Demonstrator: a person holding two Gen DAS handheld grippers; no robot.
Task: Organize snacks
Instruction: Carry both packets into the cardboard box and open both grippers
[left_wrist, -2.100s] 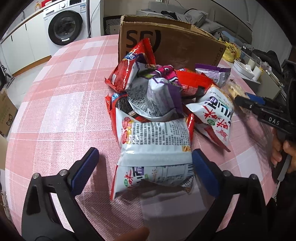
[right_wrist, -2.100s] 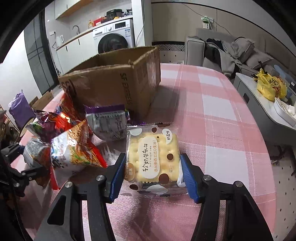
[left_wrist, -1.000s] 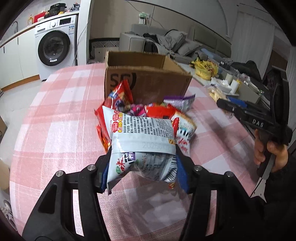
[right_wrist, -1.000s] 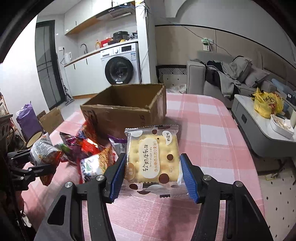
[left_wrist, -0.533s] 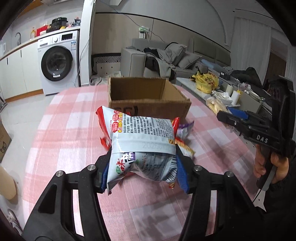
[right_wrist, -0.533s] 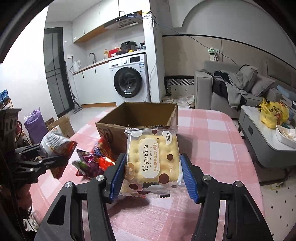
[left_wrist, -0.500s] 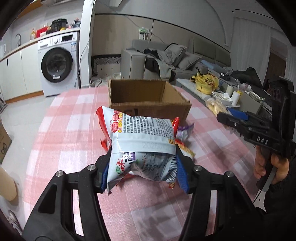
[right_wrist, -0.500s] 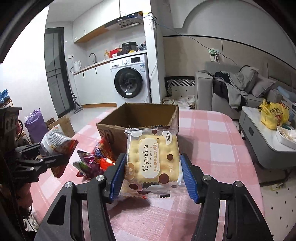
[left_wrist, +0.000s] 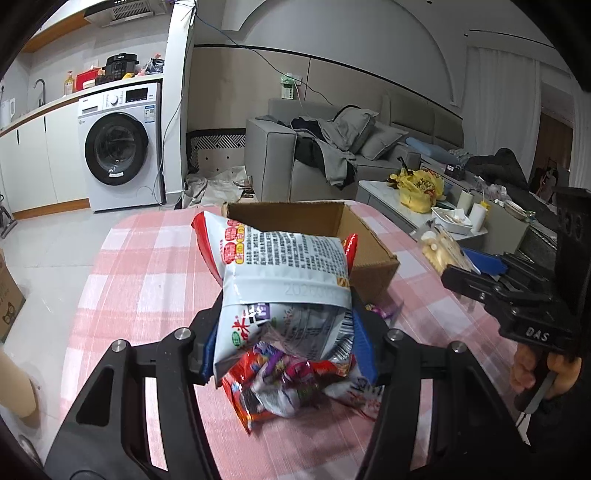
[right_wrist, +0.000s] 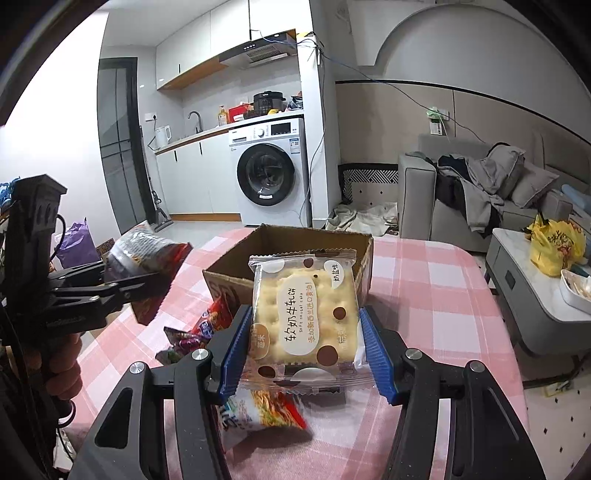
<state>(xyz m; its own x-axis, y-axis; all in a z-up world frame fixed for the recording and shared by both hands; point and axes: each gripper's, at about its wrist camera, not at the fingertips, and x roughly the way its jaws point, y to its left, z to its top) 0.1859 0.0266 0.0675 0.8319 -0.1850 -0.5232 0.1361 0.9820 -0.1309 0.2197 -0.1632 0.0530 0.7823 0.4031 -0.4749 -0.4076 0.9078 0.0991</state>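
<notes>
Two snacks lifted, heading for the box (right_wrist: 295, 251).
My left fingers (left_wrist: 284, 343) are gripping a chip bag (left_wrist: 284, 280), right fingers (right_wrist: 304, 347) a cracker pack (right_wrist: 304, 317); I'm aiming over the rim before releasing.

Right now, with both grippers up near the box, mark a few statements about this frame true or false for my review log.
1. The left gripper is shut on the white chip bag. True.
2. The right gripper is open with nothing between its fingers. False: it is shut on the cracker packet.
3. The cardboard box is open at the top. True.
4. Every snack is already in the box. False: loose snack bags lie on the checked tablecloth.
</notes>
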